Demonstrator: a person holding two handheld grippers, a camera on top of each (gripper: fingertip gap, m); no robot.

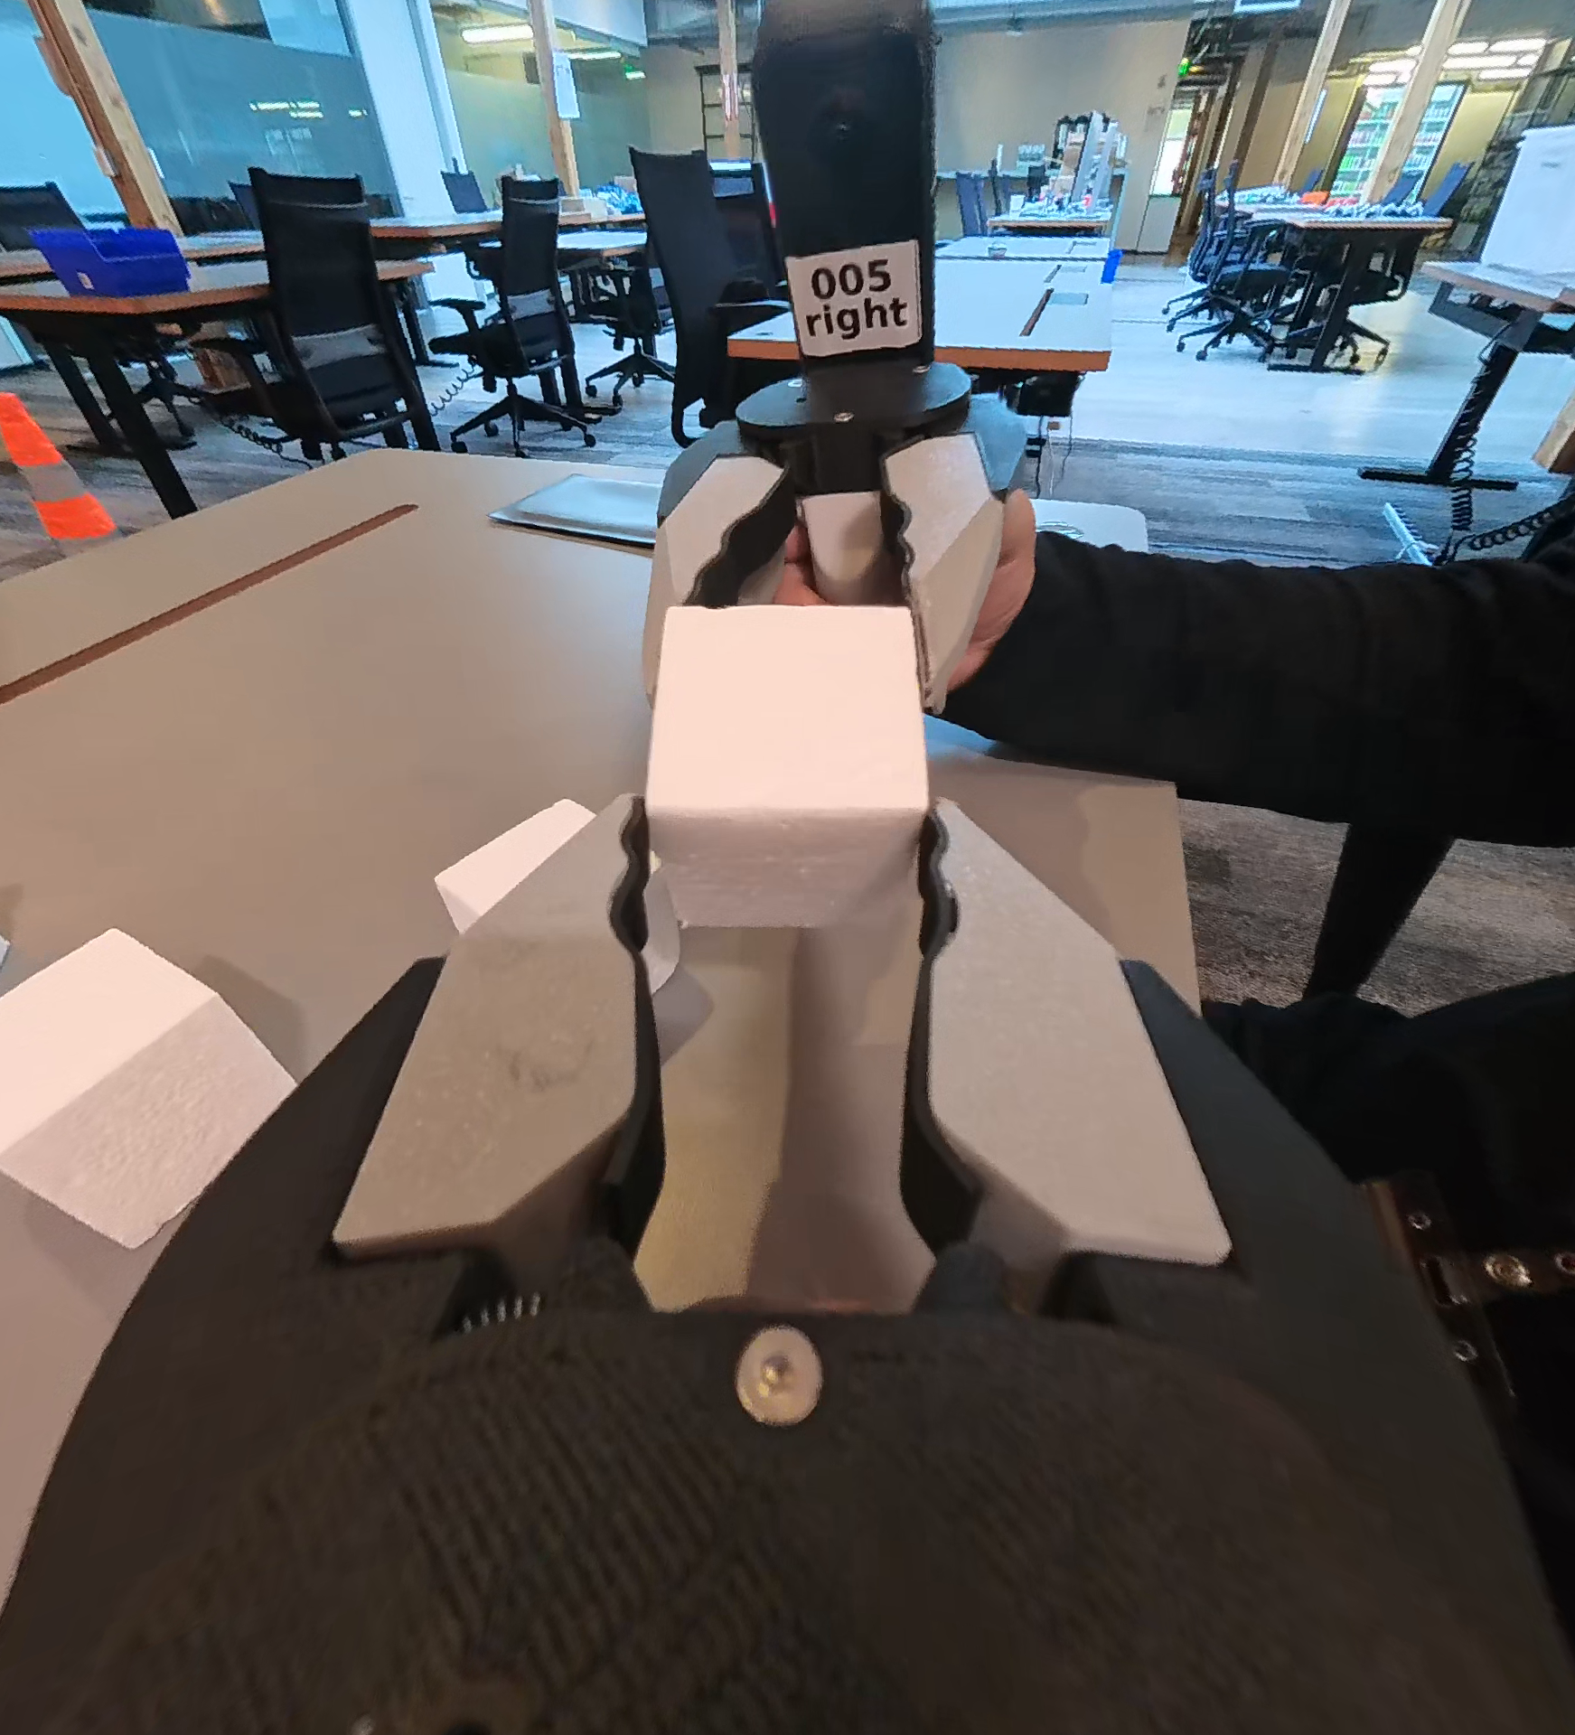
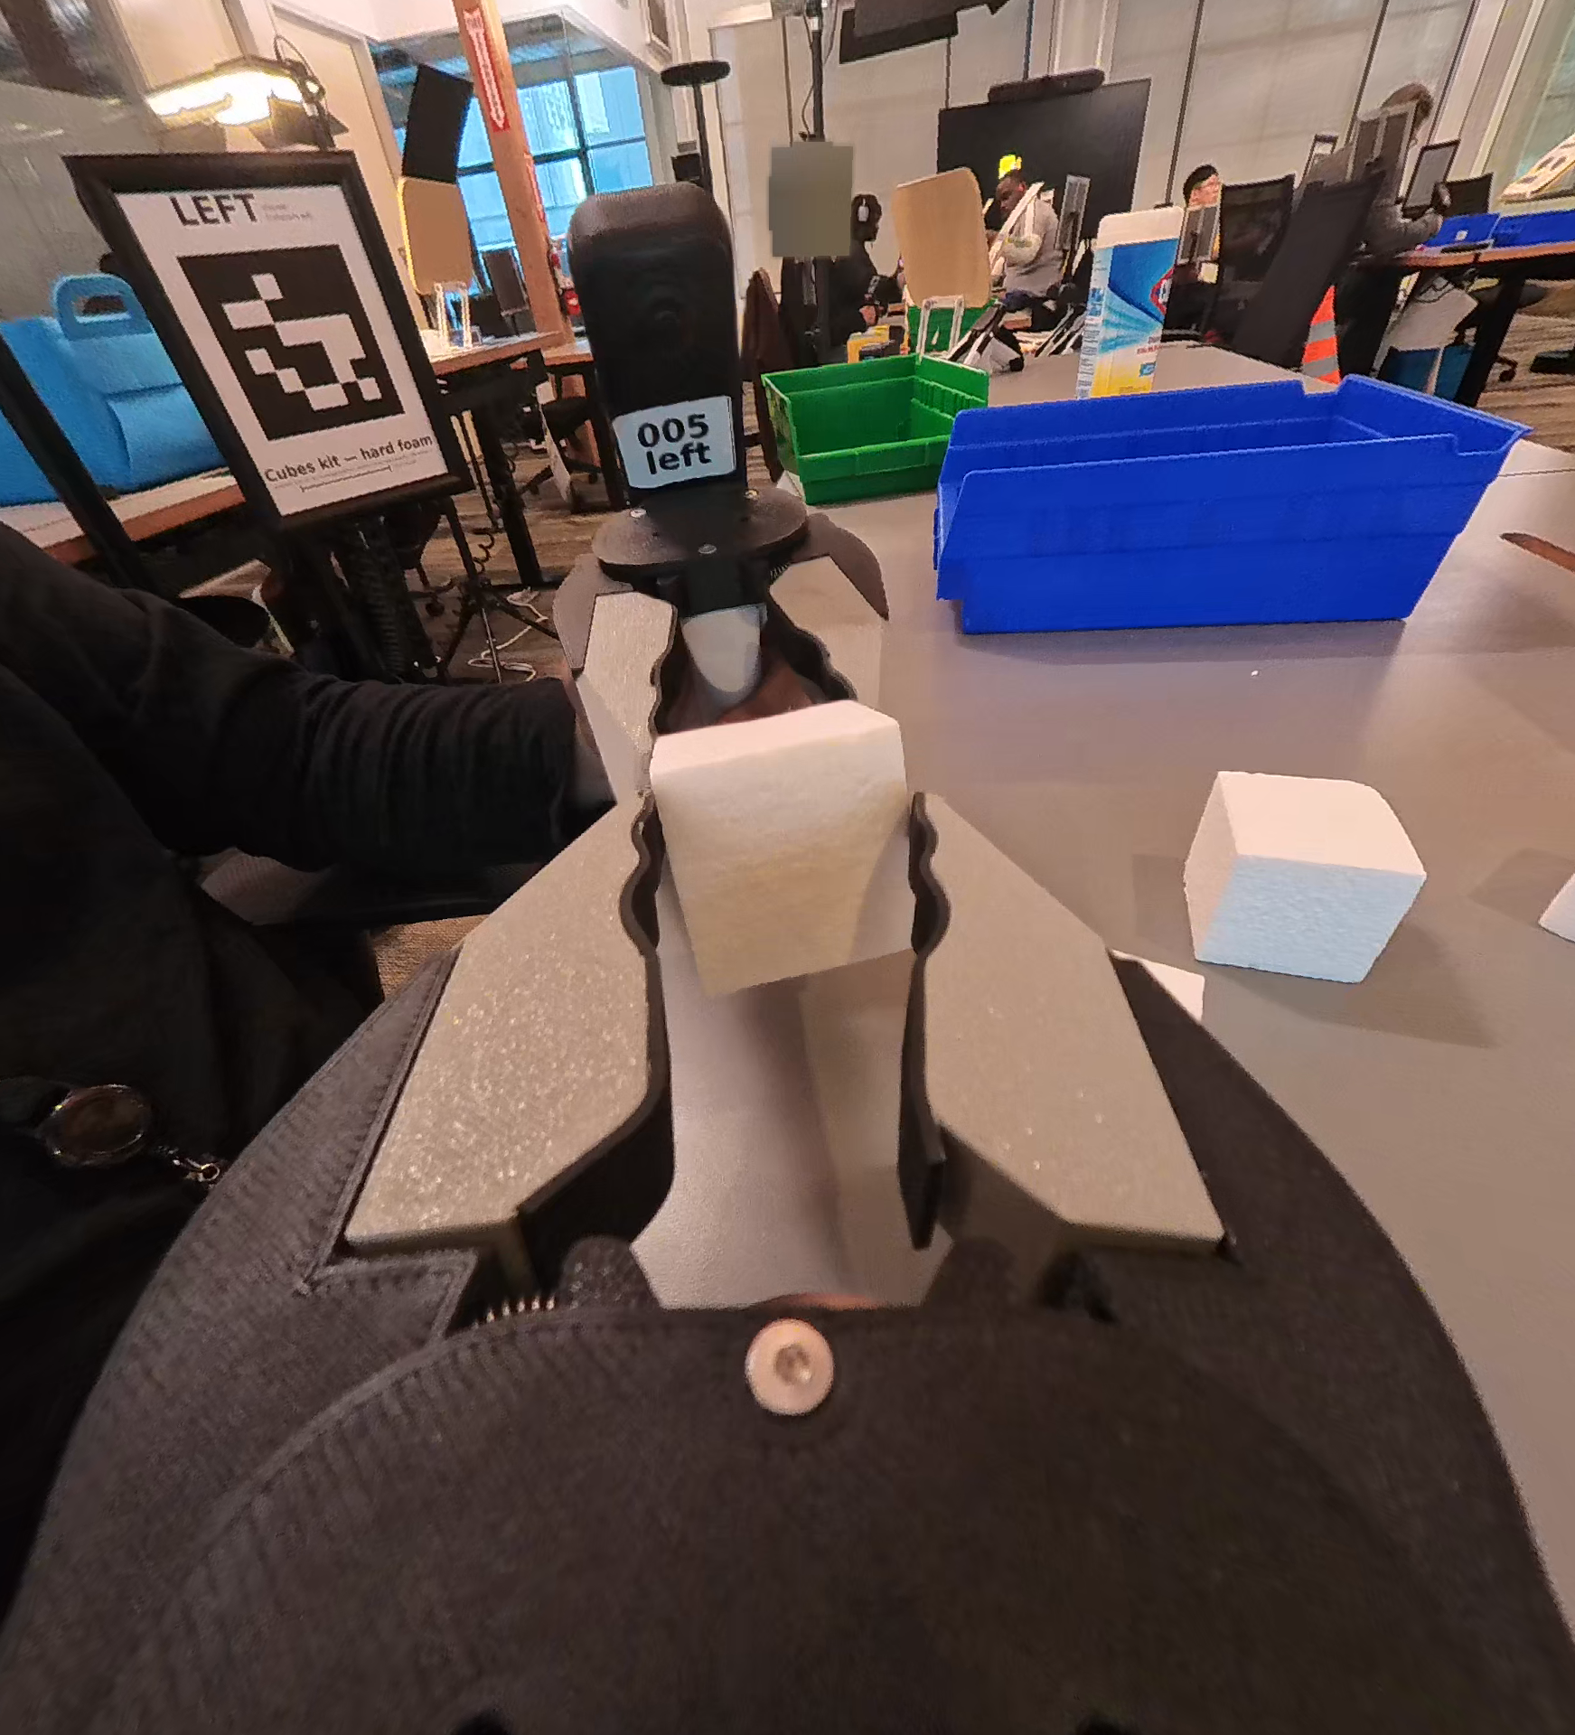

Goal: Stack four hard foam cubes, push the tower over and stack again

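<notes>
table [image 2: 1234, 713] under all | blue bin [image 2: 1206, 526] far behind held cube | we hold left gripper [image 1: 783, 845] and right gripper [image 2: 779, 845] level, facing, both pinching one cube [image 1: 783, 760] above table | loose cube [image 2: 1300, 878] beside it, clear

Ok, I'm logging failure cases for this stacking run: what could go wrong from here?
1. Both grippers meet at one foam cube: the left hand-held gripper pinches it, while the right hand-held gripper straddles it with its grip unclear. A mistimed release could drop it.
2. It is held near the table edge, so a dropped cube might go off.
3. A loose cube lies apart, so no base is built yet.
</notes>
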